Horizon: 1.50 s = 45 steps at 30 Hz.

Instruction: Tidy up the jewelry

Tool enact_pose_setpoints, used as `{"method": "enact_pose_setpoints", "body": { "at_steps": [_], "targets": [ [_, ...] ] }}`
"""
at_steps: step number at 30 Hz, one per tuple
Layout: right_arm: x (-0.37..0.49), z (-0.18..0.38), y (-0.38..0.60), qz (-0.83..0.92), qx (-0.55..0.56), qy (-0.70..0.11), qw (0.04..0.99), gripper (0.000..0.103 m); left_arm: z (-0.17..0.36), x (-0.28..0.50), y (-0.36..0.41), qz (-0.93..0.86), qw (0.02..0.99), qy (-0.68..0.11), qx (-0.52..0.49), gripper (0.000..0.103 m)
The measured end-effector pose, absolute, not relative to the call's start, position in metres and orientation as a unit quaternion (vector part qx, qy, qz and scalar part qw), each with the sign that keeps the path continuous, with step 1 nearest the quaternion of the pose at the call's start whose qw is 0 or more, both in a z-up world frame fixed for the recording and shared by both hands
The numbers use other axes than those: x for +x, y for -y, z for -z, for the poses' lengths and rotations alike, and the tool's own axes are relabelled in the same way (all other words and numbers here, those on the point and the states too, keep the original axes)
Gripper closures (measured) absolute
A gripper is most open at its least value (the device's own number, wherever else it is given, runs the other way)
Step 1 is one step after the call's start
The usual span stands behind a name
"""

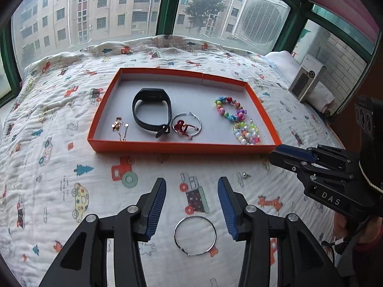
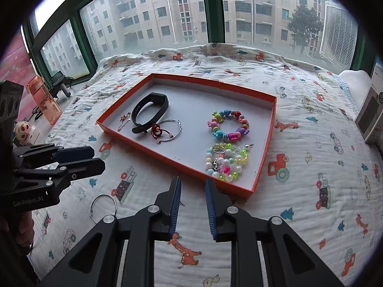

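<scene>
Directly between the spread fingers of the left gripper [image 1: 191,196], a thin silver wire hoop earring [image 1: 195,236] lies flat on the printed quilt [image 1: 59,124], outside the shallow orange cardboard tray [image 1: 153,148]. A slip is judged likely: thin wire on soft fabric may be pressed into the folds or flicked aside when the fingers close. A small silver stud [image 1: 245,175] lies nearby on the quilt and could be knocked. The right gripper [image 2: 192,192], fingers apart and empty, hovers just before the tray's near wall, beside the pearl bead bracelets [image 2: 225,161], which could be disturbed.
</scene>
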State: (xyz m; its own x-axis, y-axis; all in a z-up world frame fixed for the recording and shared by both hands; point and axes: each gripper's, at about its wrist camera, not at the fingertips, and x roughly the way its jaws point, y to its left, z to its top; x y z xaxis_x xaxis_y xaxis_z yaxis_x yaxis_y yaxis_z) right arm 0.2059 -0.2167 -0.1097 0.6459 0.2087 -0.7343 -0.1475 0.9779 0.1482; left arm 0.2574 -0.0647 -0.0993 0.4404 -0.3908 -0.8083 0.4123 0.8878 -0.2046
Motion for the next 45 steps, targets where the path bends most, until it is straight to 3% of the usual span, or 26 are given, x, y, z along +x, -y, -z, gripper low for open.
{"method": "enact_pose_setpoints", "body": {
  "at_steps": [3,11,34,39,45],
  "targets": [
    [0.198,0.116,0.214,-0.098,0.042,-0.417,0.903,0.080,0.112,0.236,0.063,0.248,0.838,-0.485,0.022,0.040],
    [0.188,0.133,0.210,-0.099,0.050,-0.440,0.891,0.080,0.143,0.220,0.067,0.258,0.819,-0.511,0.047,0.040],
    [0.213,0.145,0.200,-0.064,0.102,-0.453,0.883,0.080,0.144,0.231,0.060,0.295,0.816,-0.497,0.025,0.040],
    [0.216,0.144,0.191,-0.049,0.066,-0.448,0.890,0.079,0.144,0.232,0.057,0.301,0.815,-0.495,0.018,0.040],
    [0.216,0.144,0.188,-0.049,0.067,-0.442,0.893,0.069,0.145,0.231,0.057,0.303,0.816,-0.492,0.017,0.040]
  ]
}}
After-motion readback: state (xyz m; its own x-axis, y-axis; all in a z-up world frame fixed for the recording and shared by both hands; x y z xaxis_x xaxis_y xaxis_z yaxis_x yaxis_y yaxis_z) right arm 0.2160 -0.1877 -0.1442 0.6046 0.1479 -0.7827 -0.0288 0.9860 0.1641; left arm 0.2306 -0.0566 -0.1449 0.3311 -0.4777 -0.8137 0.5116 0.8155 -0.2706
